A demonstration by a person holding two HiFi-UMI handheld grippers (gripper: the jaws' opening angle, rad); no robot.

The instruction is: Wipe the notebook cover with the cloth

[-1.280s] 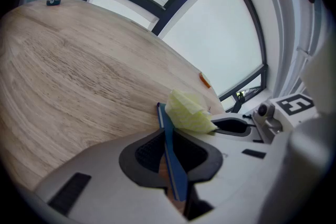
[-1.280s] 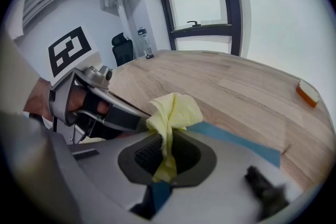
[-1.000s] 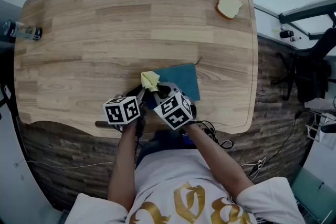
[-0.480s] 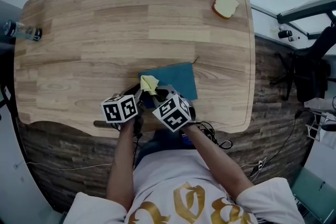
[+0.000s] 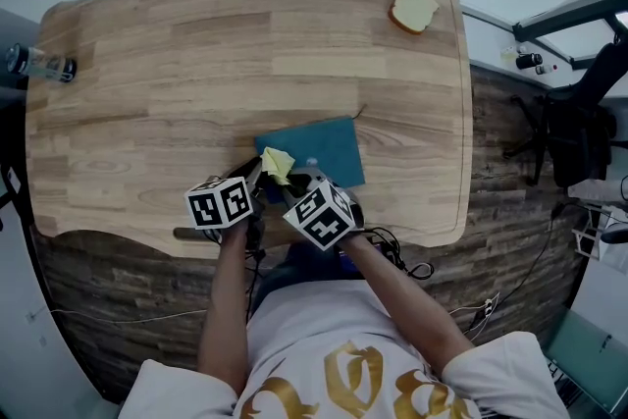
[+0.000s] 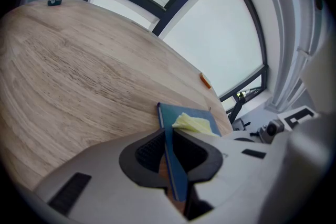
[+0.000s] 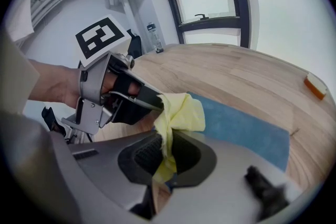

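A teal notebook (image 5: pixel 324 147) lies flat near the front edge of the wooden table (image 5: pixel 196 64). My left gripper (image 6: pixel 169 157) is shut on the notebook's (image 6: pixel 176 160) near left edge and holds it in place. My right gripper (image 7: pixel 164 157) is shut on a yellow cloth (image 7: pixel 181 110), which bunches out over the notebook's (image 7: pixel 247 131) near left corner, right beside the left gripper (image 7: pixel 123 99). In the head view the cloth (image 5: pixel 277 164) shows between the two marker cubes.
A slice of bread (image 5: pixel 412 10) lies at the table's far right corner. A small bottle (image 5: pixel 39 64) lies at the left edge. An office chair (image 5: pixel 579 132) stands off to the right, and cables (image 5: pixel 407 260) hang by the front edge.
The cloth and both grippers have drawn slightly nearer the front left corner of the notebook. The notebook stays where it was.
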